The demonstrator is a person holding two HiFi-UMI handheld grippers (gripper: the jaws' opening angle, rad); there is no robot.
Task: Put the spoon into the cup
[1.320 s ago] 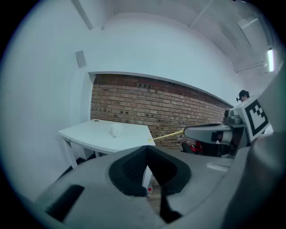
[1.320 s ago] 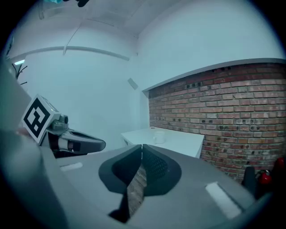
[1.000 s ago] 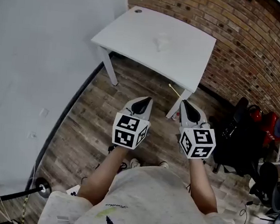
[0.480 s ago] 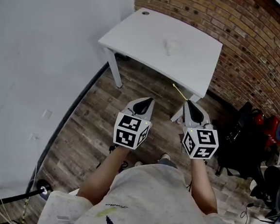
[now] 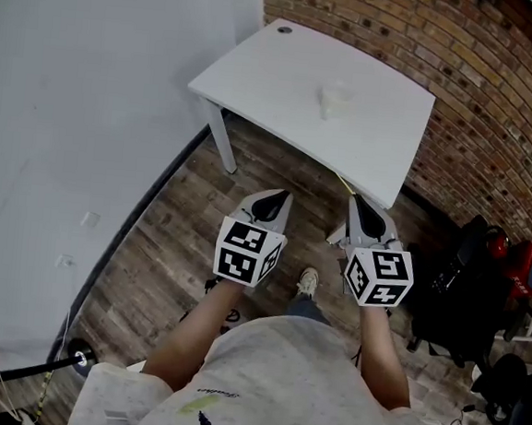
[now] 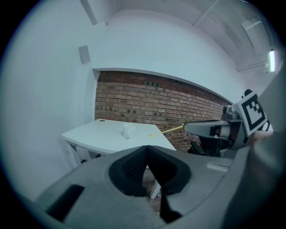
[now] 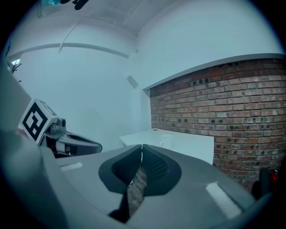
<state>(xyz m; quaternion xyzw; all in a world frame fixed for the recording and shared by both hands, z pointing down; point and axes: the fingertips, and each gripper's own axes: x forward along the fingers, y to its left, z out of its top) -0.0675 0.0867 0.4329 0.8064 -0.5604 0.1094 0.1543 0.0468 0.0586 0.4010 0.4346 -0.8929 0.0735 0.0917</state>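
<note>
A small white cup stands on the white table ahead of me, also seen in the left gripper view and the right gripper view. Both grippers hang over the wooden floor, short of the table's near edge. My right gripper is shut on a thin yellow spoon, whose end pokes forward toward the table. Beside it, my left gripper is shut with nothing between its jaws.
A brick wall runs behind and to the right of the table; a white wall is on the left. Black bags and a chair crowd the floor at the right. A table leg stands ahead on the left.
The table and cup have drawn nearer and lower in the head view as the person steps forward. Both grippers keep their pose, the right one still holding the spoon.
</note>
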